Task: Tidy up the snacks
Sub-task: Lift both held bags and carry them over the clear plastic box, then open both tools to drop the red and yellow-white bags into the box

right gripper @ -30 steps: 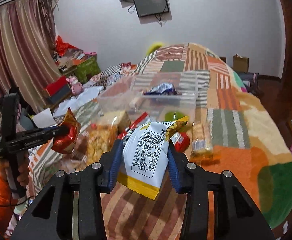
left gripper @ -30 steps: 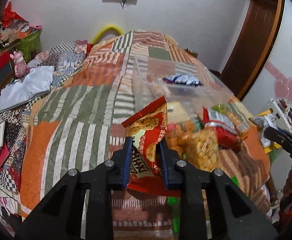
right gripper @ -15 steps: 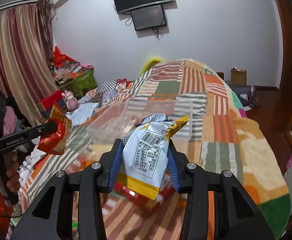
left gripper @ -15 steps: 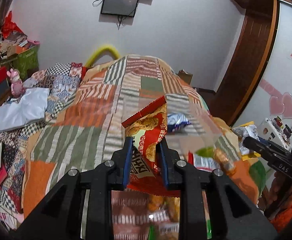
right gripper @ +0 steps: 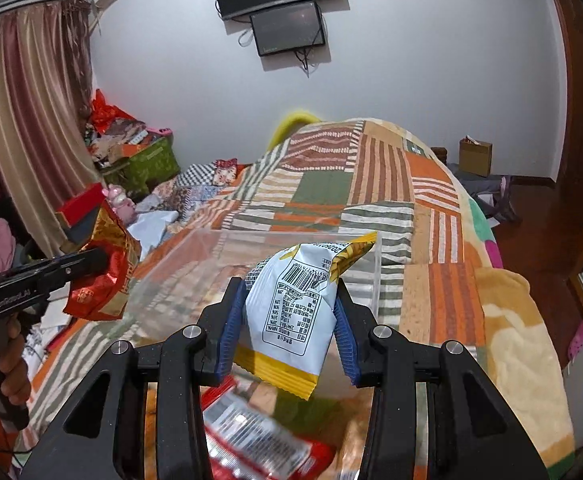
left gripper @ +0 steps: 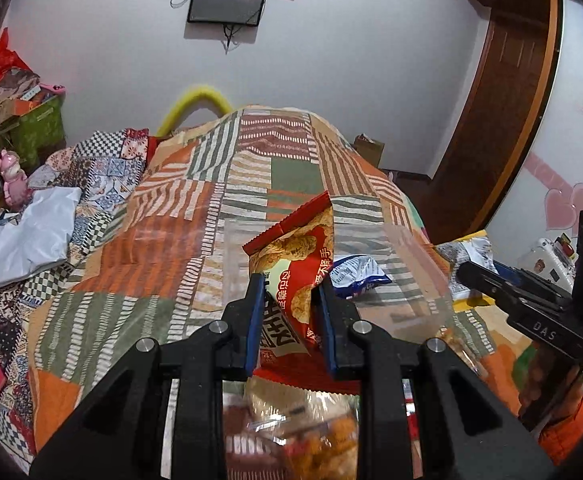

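Both grippers have travelled forward over the patchwork bedspread (left gripper: 103, 308) since a second ago, so the clear plastic box (right gripper: 375, 264) now sits just ahead of them and the loose snack pile has slipped to the bottom edge of each view. Clamped between the pads of the left gripper (left gripper: 291, 316) is a red snack bag (left gripper: 299, 264), its upper end standing up over the box. A blue and white packet (left gripper: 355, 276) lies inside that box. Closed on a white and yellow snack packet (right gripper: 295, 312), barcode side facing the camera, the right gripper (right gripper: 291, 320) holds it at the box's near edge. A hand (right gripper: 11, 364) grips the left tool's handle
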Available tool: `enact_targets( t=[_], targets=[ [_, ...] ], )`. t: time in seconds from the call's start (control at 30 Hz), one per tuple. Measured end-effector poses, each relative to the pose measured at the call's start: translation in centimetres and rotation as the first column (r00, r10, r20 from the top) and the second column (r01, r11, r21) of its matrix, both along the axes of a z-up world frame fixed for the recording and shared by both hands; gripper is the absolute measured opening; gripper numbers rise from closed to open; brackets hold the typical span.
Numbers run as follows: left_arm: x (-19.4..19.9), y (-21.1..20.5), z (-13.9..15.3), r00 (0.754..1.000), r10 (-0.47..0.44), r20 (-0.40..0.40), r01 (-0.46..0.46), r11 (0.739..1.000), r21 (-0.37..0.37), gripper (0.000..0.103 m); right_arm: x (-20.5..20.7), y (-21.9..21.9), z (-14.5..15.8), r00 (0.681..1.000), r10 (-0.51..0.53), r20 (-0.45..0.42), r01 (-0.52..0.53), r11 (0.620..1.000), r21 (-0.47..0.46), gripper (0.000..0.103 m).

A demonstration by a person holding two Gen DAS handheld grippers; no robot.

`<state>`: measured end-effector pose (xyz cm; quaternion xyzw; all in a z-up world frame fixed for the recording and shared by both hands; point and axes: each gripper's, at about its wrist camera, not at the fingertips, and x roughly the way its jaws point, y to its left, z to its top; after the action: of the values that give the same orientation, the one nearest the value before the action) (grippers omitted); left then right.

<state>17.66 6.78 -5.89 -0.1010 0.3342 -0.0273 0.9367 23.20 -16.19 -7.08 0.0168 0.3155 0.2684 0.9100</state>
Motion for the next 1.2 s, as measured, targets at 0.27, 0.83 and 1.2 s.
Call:
enact_targets(
  t=[0.27,0.83,1.2],
  targets=[
    [3.1,-1.5,-1.0,0.999,-0.051,-0.011,0.051,0.998,0.034,0.025,2.9,1.5,-2.5,0.998,0.010,-0.062,-0.014,0.998,-0.066,0.039],
    [5.3,-5.1,-2.7,0.991,-0.105,-0.080,0.114,0.986,0.121,0.028,3.1,2.5,-4.0,0.991,0.049,-0.122,-0.066,0.987,-0.146,0.042],
    [1.8,-5.0,0.1,0.995,-0.096,-0.039,0.100,0.989,0.110,0.038,-0.3,0.9,-0.4,0.997,0.055,-0.053,-0.060,0.994,-0.094,0.054]
  ],
)
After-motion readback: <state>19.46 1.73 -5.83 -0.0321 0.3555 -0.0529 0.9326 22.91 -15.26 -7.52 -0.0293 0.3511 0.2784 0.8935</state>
